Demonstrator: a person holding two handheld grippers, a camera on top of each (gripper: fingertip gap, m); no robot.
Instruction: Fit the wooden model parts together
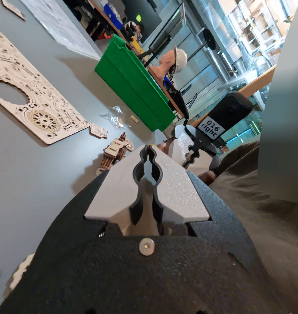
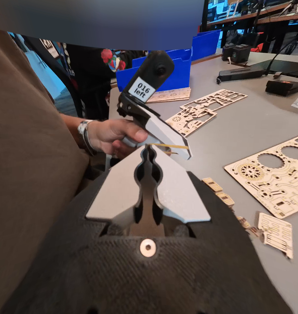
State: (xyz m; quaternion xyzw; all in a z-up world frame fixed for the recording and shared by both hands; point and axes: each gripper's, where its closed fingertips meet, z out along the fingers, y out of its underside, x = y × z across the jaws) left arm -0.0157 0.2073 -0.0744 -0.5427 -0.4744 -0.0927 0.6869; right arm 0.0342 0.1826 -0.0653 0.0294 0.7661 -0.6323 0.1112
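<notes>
1. Left gripper (image 1: 147, 147), black body, pale grey fingers: clenched, tips pressed together, with a sliver of yellow showing at the very tip. A person's hand (image 2: 114, 134) holds it by the handle (metal watch on the wrist).

2. Right gripper (image 2: 147, 147), same build: pinched shut on one end of the thin yellowish wooden strip (image 2: 168, 146). The strip is held above the table and runs toward 3 o'clock, to the tip of the left gripper, which grips its far end. A second sliver shows just below it; I cannot tell whether it is the same piece.

3. Grey tabletop (image 1: 43, 169), carrying the rest.

4. Pale laser-cut plywood sheet (image 1: 26, 102), toothed round holes and a spoked wheel cut into it: at 10 o'clock of the left gripper in its own view.

5. Small slotted plywood piece (image 1: 98, 130): just beside that sheet's near corner.

6. Partly built brown-and-pale wooden model (image 1: 116, 153): at 11 o'clock, near the left fingertips, standing on the table.

7. Crumpled clear plastic bag (image 1: 116, 117): between the model and the bin.

8. Green plastic bin (image 1: 133, 88): at 12 o'clock, along the table's far edge.

9. Blue plastic bins (image 2: 178, 71): at 1 o'clock in the right wrist view, behind a stack of further plywood sheets (image 2: 201, 108).
</notes>
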